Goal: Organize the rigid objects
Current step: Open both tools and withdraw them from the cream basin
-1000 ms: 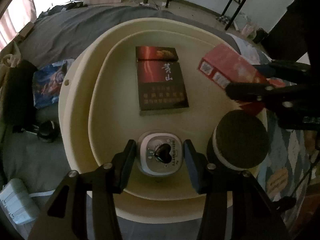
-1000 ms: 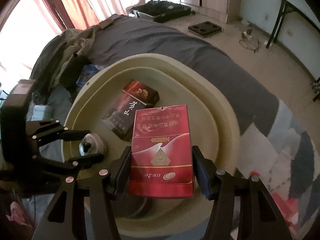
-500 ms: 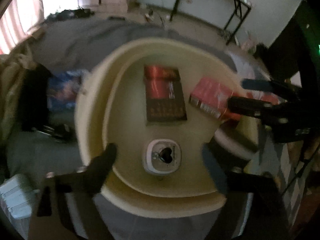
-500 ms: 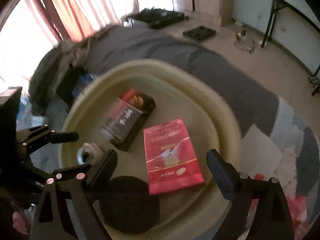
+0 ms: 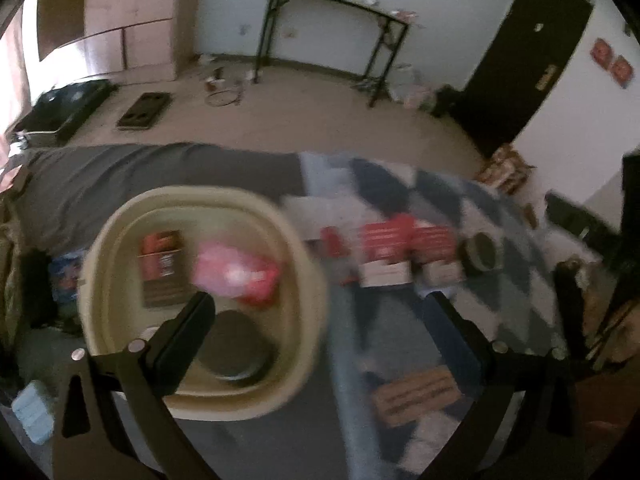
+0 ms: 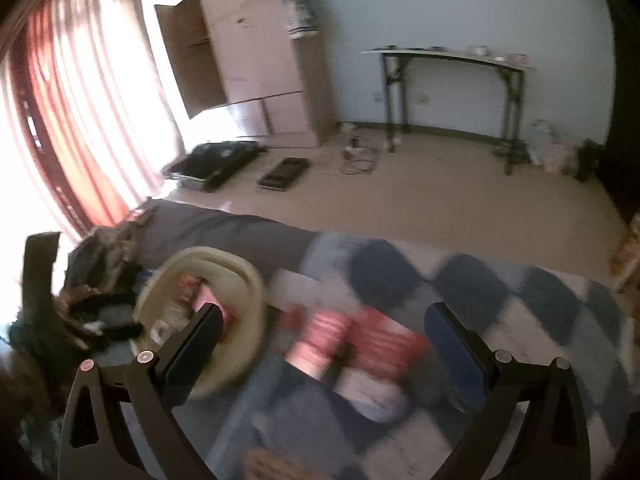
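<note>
Beyond the bed, pale flooring (image 5: 304,120) ran to a white wall where a dark-legged console table (image 5: 332,36) stood, with a black door (image 5: 532,60) off to the right and red-and-white curtains (image 6: 76,112) glowing beside a wooden wardrobe (image 6: 256,60). On the bed, a grey sheet (image 5: 140,176) met a blue-and-white checked quilt (image 5: 460,208). Both views were heavily blurred. A cream basin (image 5: 304,292) sat on the grey side, and inside it lay a dark maroon cigarette pack (image 5: 162,272), a bright red pack (image 5: 240,276) just beside it, a round black disc (image 5: 236,352) nearer the camera, and a small pale item (image 5: 150,332) mostly hidden behind a finger. Outside the basin, on the quilt, several red-and-white boxes (image 5: 404,252) lay in a loose row with a round tin or roll (image 5: 482,250) near their right end; their details were too smeared to read. The left gripper (image 5: 320,316) had just been opening and stood spread wide with nothing between its jaws, one finger over the basin and the other over the quilt. The right gripper (image 6: 320,324) had likewise just been opening, its jaws wide apart and empty, hanging above the blurred red boxes (image 6: 360,340), with the basin (image 6: 256,292) down at its left.
</note>
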